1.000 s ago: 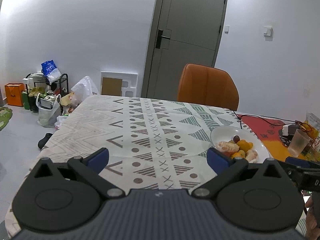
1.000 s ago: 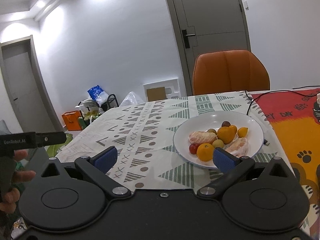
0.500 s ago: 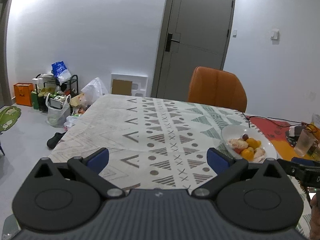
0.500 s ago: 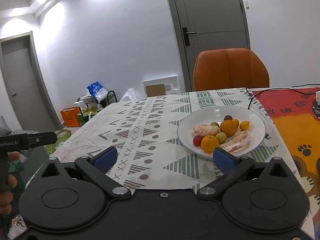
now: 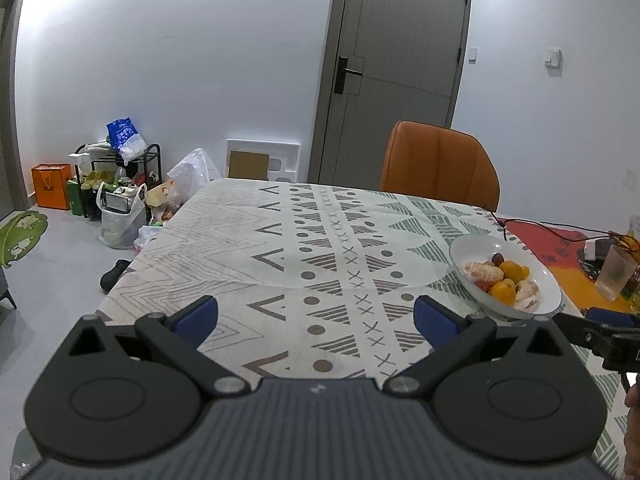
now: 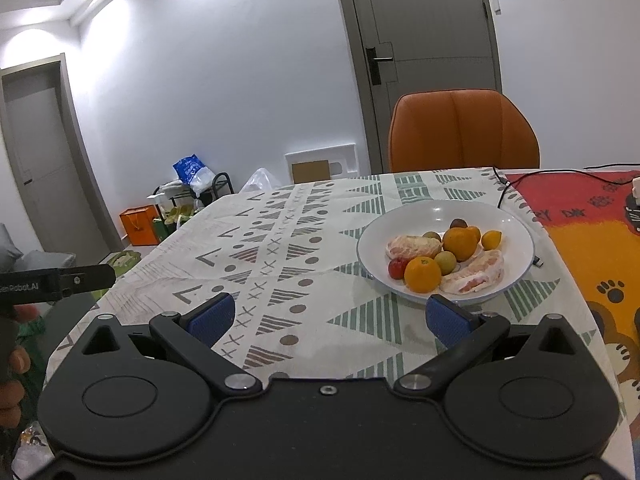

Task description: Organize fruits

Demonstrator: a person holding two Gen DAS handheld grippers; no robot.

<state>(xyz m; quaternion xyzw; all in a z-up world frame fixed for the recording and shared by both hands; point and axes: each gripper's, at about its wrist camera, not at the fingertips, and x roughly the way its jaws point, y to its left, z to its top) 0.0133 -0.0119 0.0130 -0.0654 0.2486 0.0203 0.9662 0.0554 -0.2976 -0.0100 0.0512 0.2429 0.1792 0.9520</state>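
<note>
A white plate (image 6: 516,236) on the patterned tablecloth holds several fruits: an orange (image 6: 422,275), a second orange (image 6: 459,243), two peeled pomelo pieces (image 6: 412,246), a small red fruit (image 6: 396,269) and small green and dark ones. The plate also shows at the right of the left wrist view (image 5: 476,250). My right gripper (image 6: 328,318) is open and empty, just in front of the plate. My left gripper (image 5: 316,316) is open and empty over the near table edge, left of the plate.
An orange chair (image 6: 462,132) stands behind the table before a grey door (image 6: 424,60). A red-orange mat (image 6: 592,240) with a black cable lies right of the plate. A clear cup (image 5: 614,270) stands at far right. Bags and a rack (image 5: 116,188) clutter the floor at left.
Both grippers have drawn back and risen a little, so the plate looks smaller and farther. Both stay open and empty. The fruits have not moved.
</note>
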